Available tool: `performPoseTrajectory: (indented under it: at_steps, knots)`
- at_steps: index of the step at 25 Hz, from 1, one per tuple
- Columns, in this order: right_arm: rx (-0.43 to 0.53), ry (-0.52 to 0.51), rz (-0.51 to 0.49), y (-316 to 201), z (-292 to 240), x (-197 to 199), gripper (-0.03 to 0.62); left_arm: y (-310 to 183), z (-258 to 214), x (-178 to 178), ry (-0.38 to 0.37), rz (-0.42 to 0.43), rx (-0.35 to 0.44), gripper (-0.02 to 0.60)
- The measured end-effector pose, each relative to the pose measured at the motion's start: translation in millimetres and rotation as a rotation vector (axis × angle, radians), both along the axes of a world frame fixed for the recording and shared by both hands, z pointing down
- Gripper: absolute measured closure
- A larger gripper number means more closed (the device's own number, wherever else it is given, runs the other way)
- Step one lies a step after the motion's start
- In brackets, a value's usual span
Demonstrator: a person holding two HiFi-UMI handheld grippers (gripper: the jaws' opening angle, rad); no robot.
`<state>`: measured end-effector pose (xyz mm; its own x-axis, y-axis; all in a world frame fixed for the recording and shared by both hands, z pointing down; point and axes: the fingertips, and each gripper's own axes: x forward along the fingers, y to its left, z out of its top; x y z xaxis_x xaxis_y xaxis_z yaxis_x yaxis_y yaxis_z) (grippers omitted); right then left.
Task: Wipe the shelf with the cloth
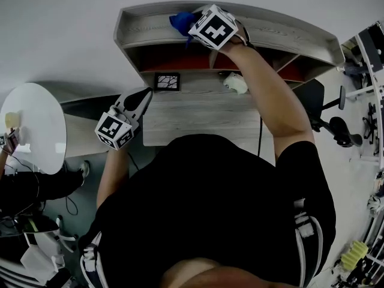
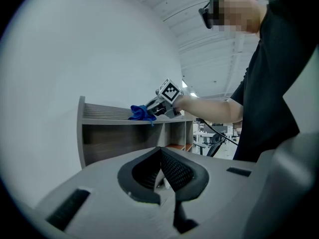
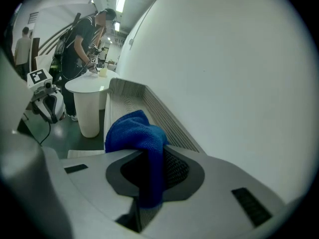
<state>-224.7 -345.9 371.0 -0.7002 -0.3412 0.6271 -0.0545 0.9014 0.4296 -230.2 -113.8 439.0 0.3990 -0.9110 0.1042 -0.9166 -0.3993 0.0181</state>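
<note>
The blue cloth (image 1: pixel 182 21) lies bunched on the top board of the grey wooden shelf (image 1: pixel 150 36). My right gripper (image 1: pixel 192 31) is shut on the cloth and holds it against the board near its left end. In the right gripper view a fold of the cloth (image 3: pixel 135 132) hangs between the jaws of the right gripper (image 3: pixel 152 159), and the ribbed shelf top (image 3: pixel 130 101) runs ahead along the white wall. My left gripper (image 1: pixel 144 95) hovers lower, over the desk's left edge, shut on nothing. From the left gripper (image 2: pixel 160 152) I see the cloth (image 2: pixel 141 113) from the side.
Below the top board are compartments with red backs (image 1: pixel 180 59). On the desk (image 1: pixel 198 122) stand a small black frame (image 1: pixel 167 81) and a white object (image 1: pixel 237 83). A round white table (image 1: pixel 33 125) is at left with another person (image 3: pixel 84 39) beside it. An office chair (image 1: pixel 327 110) stands right.
</note>
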Motion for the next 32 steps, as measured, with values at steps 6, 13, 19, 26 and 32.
performPoseTrajectory:
  at_steps: [6,13,19,26,32]
  knots:
    - [0.000,0.006,0.060,-20.8,-1.3,42.0,0.543,-19.7,-1.9,23.9,-0.004,0.049,0.000,0.565]
    - [-0.001,0.004,0.139,-47.4,-1.6,92.6,0.543,-41.9,0.8,57.5,0.001,0.117,-0.003,0.565]
    - [0.000,-0.003,0.206,-69.1,-4.3,136.1,0.543,-61.3,-1.6,80.2,-0.006,0.155,0.007,0.565]
    - [0.009,-0.006,0.289,-94.6,-6.9,187.0,0.542,-77.9,-2.3,110.6,-0.017,0.227,0.012,0.565]
    - [0.013,-0.017,0.359,-114.8,-7.3,228.4,0.542,-92.2,-2.9,127.3,-0.011,0.250,0.002,0.565]
